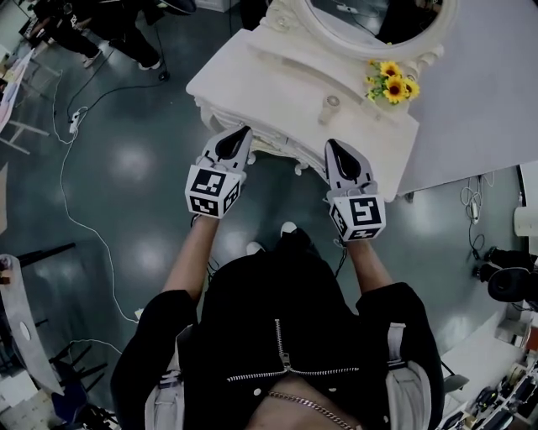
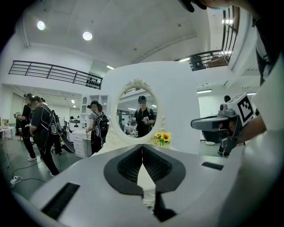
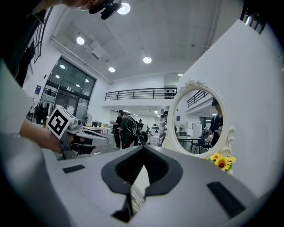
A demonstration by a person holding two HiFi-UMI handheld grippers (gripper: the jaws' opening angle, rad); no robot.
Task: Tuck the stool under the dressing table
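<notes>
The white dressing table (image 1: 252, 71) stands right ahead, with its oval mirror (image 1: 382, 17) and a bunch of sunflowers (image 1: 392, 85) on the top. No stool shows in any view; the space under the table is hidden. My left gripper (image 1: 245, 129) is shut and empty, its tip at the table's front edge. My right gripper (image 1: 333, 144) is likewise shut and empty, beside it at the same edge. In the left gripper view the closed jaws (image 2: 142, 146) point at the mirror (image 2: 137, 111). The right gripper view shows its closed jaws (image 3: 143, 146) aimed left of the mirror (image 3: 199, 119).
A small cup-like holder (image 1: 329, 105) sits on the table top. White cables (image 1: 67, 210) and a power strip (image 1: 74, 120) lie on the floor at left. People (image 1: 109, 34) stand at the far left. A white wall panel (image 1: 479, 84) backs the table; equipment (image 1: 504, 281) sits at right.
</notes>
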